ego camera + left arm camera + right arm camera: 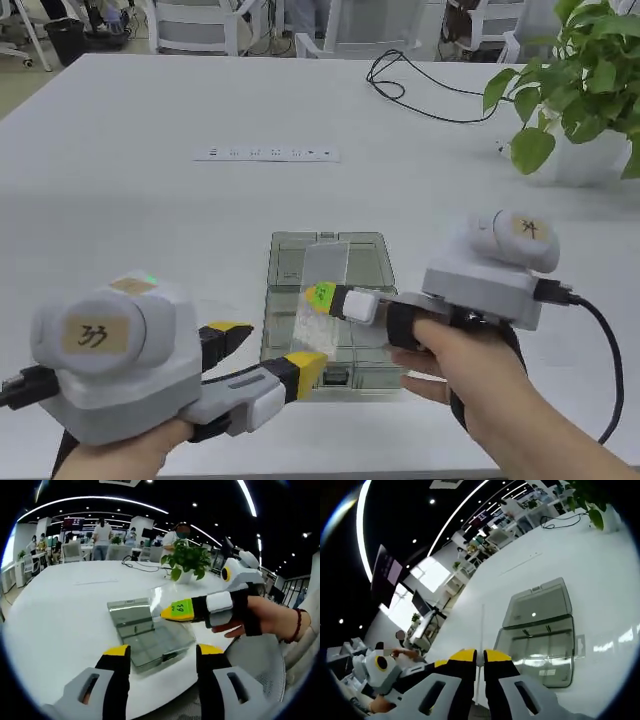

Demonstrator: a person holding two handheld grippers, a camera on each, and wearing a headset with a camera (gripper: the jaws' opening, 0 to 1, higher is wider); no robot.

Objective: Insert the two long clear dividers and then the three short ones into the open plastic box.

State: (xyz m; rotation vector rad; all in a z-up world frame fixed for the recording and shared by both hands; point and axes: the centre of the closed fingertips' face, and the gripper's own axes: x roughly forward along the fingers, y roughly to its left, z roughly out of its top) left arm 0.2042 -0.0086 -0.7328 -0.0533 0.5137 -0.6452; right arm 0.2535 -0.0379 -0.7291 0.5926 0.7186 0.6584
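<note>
1. One clear divider [325, 268] is off the table and in hand. The right gripper [320, 296] has its jaws pressed together on it and holds the sheet upright. In the right gripper view the sheet rises edge-on as a thin line from between the two yellow tips.
2. The open plastic box [268, 322] sits directly beneath the right gripper's tips and the held divider, and just ahead of the left gripper [272, 350]. Its lid [290, 258] lies flat on the far side of the box from both grippers.
3. The left gripper's jaws stand well apart with nothing between them, low at the box's near side. One tip is over or against the front wall of the box; I cannot tell whether it touches.
4. As a judgement, the task is in the middle of an insertion and this divider is not yet seated. Its lower edge hangs over the tray instead of sitting in a slot. I cannot tell whether it is a long or a short one.
5. Faint lines cross the base of the box in both gripper views. They may be seated dividers or only moulded slots, and the clear plastic makes this too hard to tell, so I cannot count what is already done.
6. At the least, this sheet has yet to go down into its slots, followed by whatever remains of the five.
</note>
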